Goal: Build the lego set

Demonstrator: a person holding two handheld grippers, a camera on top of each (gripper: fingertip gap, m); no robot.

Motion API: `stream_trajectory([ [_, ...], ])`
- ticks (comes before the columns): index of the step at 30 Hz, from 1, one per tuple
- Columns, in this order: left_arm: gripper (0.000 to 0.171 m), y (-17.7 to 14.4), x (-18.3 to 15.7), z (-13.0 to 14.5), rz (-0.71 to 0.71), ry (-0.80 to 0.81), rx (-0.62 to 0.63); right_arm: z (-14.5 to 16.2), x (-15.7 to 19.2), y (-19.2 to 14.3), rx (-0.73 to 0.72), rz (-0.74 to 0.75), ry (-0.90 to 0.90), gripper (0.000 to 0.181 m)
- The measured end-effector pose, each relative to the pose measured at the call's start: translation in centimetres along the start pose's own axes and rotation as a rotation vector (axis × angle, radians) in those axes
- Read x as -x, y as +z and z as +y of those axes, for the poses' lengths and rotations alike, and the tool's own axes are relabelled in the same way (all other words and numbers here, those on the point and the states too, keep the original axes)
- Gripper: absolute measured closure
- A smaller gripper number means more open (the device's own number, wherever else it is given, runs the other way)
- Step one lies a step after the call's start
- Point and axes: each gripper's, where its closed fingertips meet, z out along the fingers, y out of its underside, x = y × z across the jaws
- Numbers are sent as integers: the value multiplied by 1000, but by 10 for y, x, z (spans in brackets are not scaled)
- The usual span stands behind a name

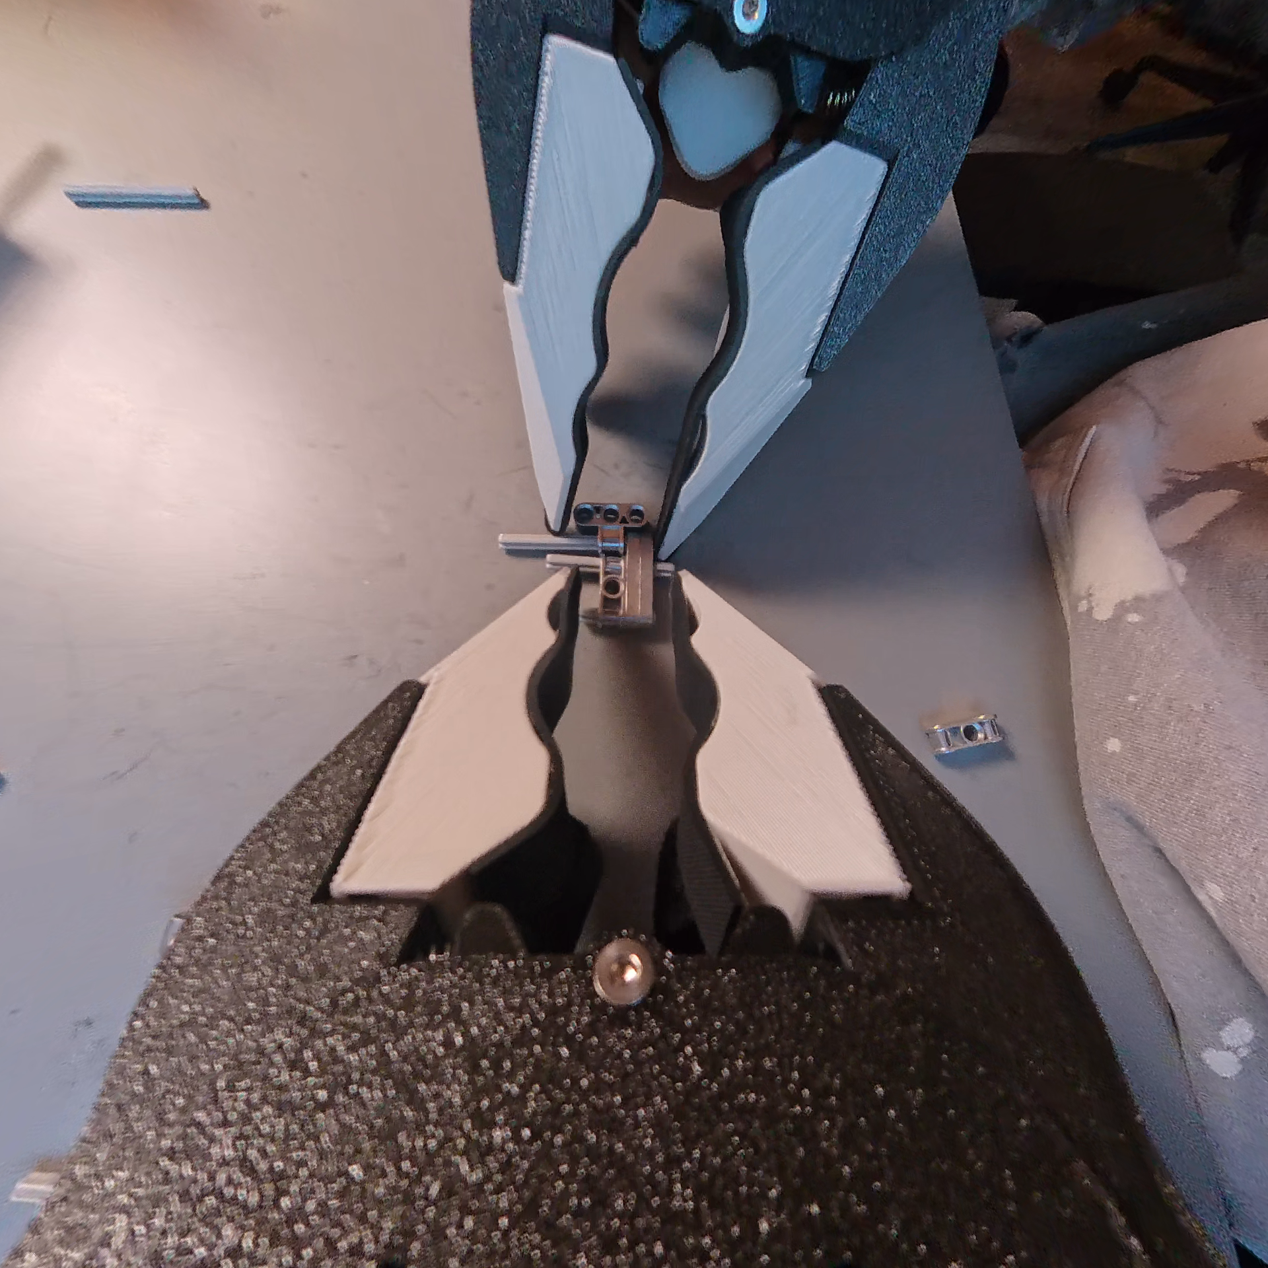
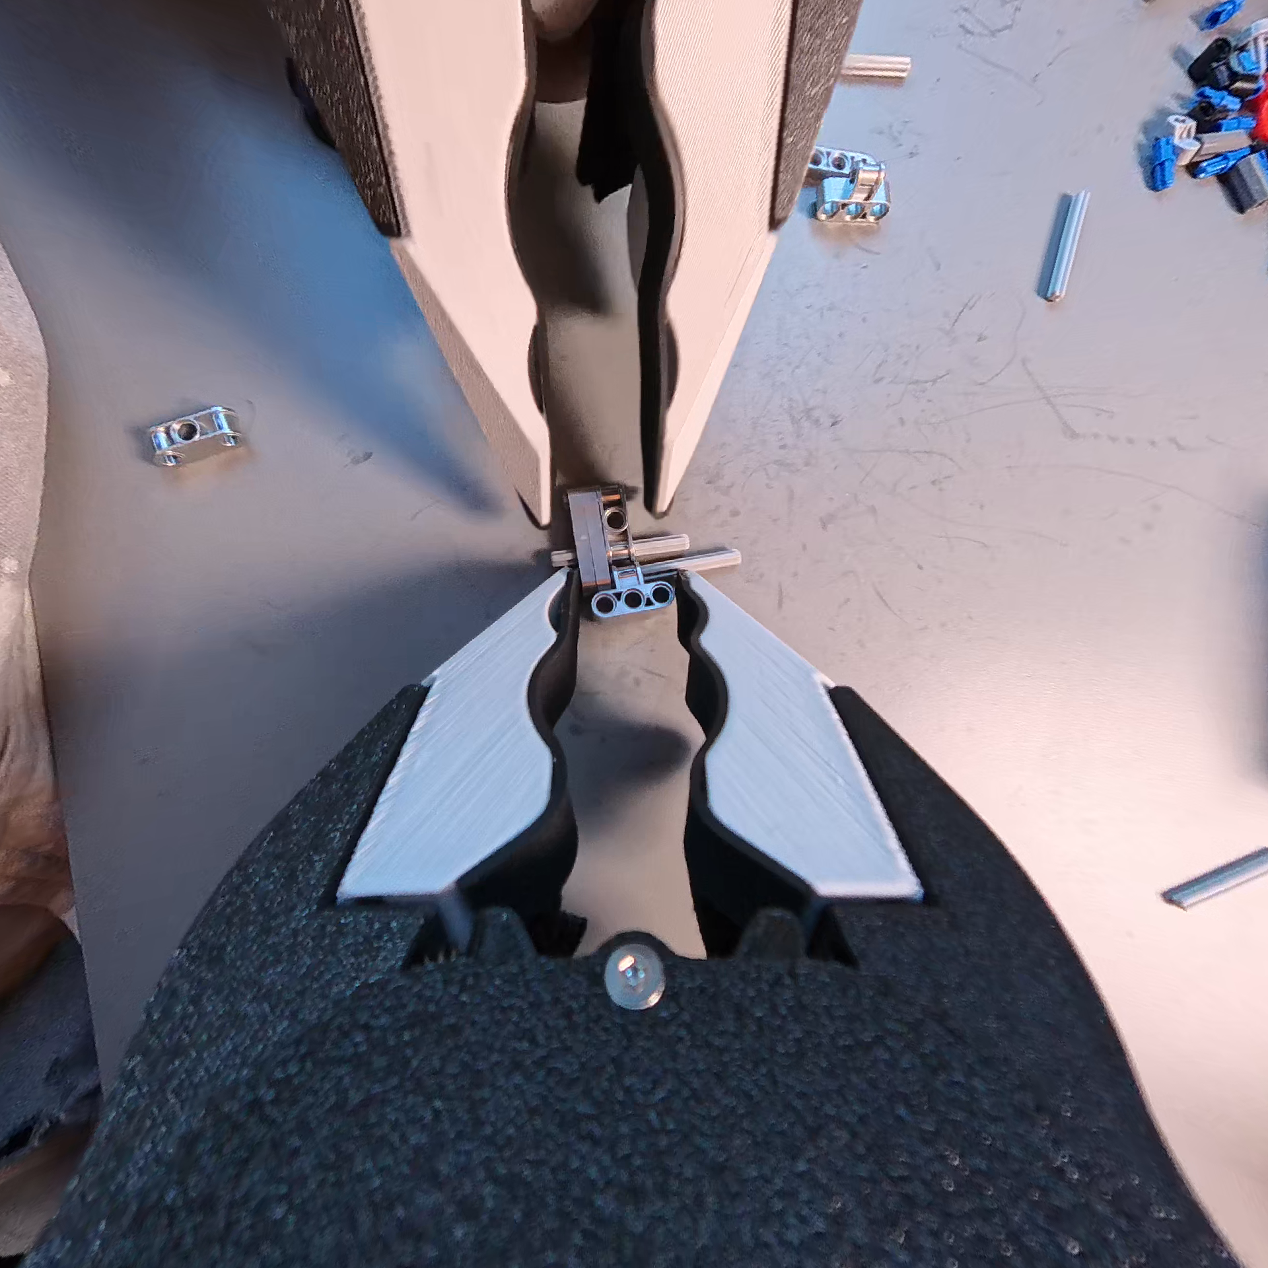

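Grey plastic makes up the small assembly (image 1: 616, 562) held between the two grippers, which meet tip to tip above a scuffed grey table (image 1: 240, 480); it is a stack of flat beams with a three-hole connector at one end and two thin axles poking out sideways. The left gripper (image 1: 626, 583) has its white fingers closed on the flat beam end of the assembly; the right gripper (image 2: 628, 593) faces it from the opposite side, and its jaws are closed on the three-hole connector end. In the right wrist view the assembly (image 2: 617, 556) sits exactly at the meeting point of both pairs of tips, its axles pointing to the right of the picture.

A loose silver-grey connector (image 2: 194, 433) lies on the table well to the side of the grippers, near a pale, stained cloth (image 1: 1153, 617) at the table's edge. Further off lie a second grey connector piece (image 2: 851, 185), several loose grey axles (image 2: 1062, 243), and a heap of blue, black and red parts (image 2: 1214, 130) at the far corner; another axle (image 1: 136, 197) lies alone in the left wrist view.
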Motion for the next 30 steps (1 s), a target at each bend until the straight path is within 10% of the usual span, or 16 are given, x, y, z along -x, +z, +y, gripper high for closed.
stream_trajectory([
  [17, 130, 4, 9, 5, -26, 111, 69, -1, -9, -8, -72, -70, -28, 115],
  [30, 146, 7, 10, 9, -68, 55, 86, -3, -10, 5, -61, -134, -70, 129],
])
